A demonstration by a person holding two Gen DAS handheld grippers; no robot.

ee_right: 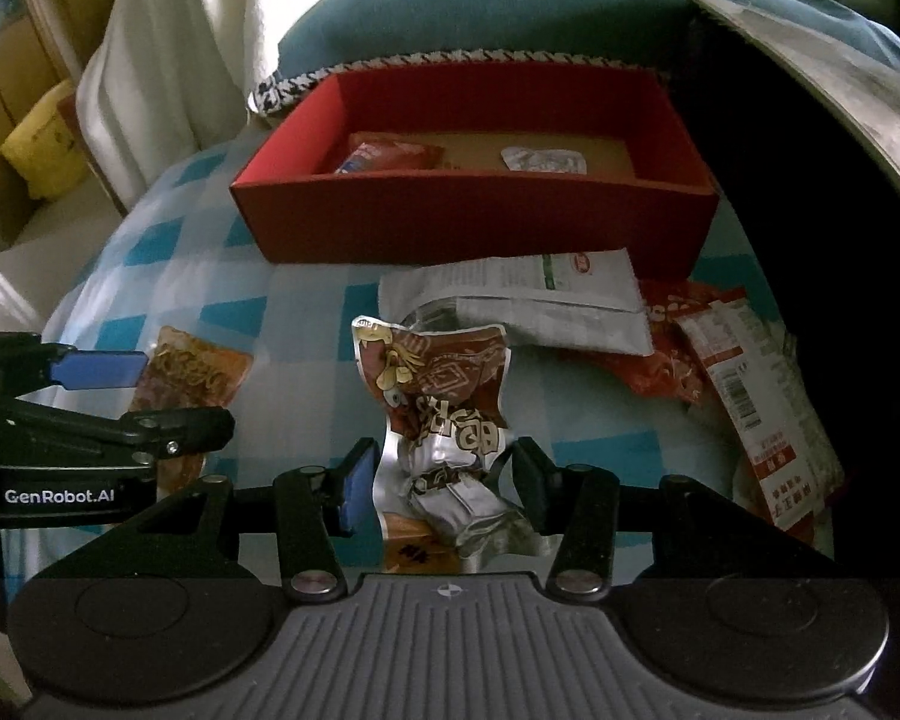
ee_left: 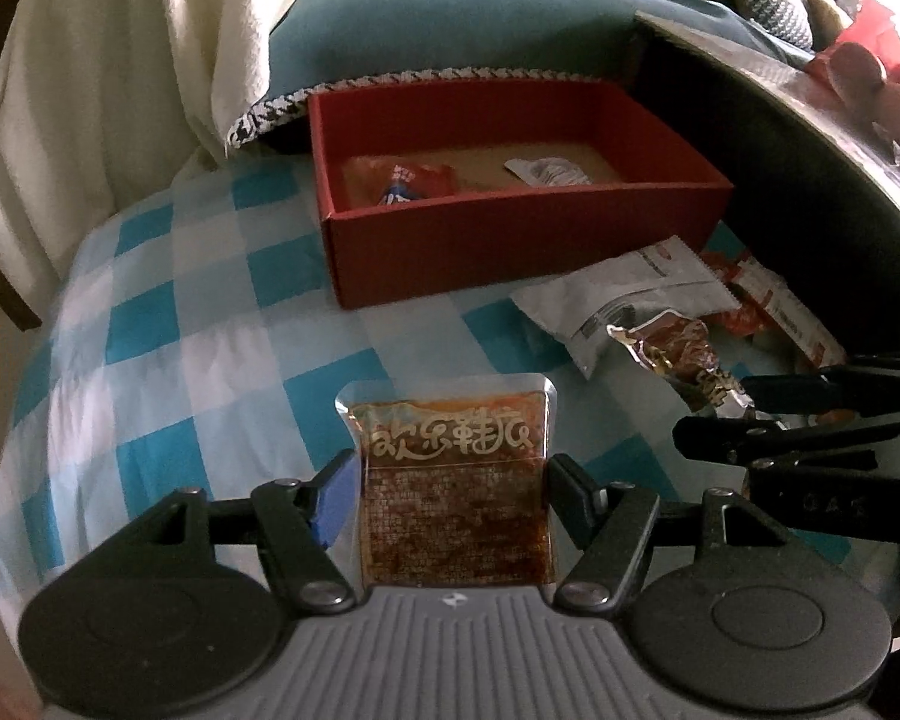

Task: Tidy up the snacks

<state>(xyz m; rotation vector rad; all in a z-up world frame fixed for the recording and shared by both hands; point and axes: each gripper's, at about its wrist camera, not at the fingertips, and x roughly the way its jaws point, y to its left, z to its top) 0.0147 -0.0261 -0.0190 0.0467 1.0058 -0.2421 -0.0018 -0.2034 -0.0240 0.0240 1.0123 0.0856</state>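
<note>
My left gripper is shut on a flat clear packet of brown spicy snack with gold lettering, held just above the blue checked sheet. My right gripper is shut on a crumpled brown and silver packet with a cartoon chicken on it, and this packet stands upright between the pads. Beyond both stands an open red box that holds a red packet and a silver packet. In the right wrist view, the left gripper and its packet show at the left.
A white and silver pouch and red packets lie on the sheet in front of the box's right end. A dark upright lid or board walls off the right side. A teal pillow and a white blanket lie behind.
</note>
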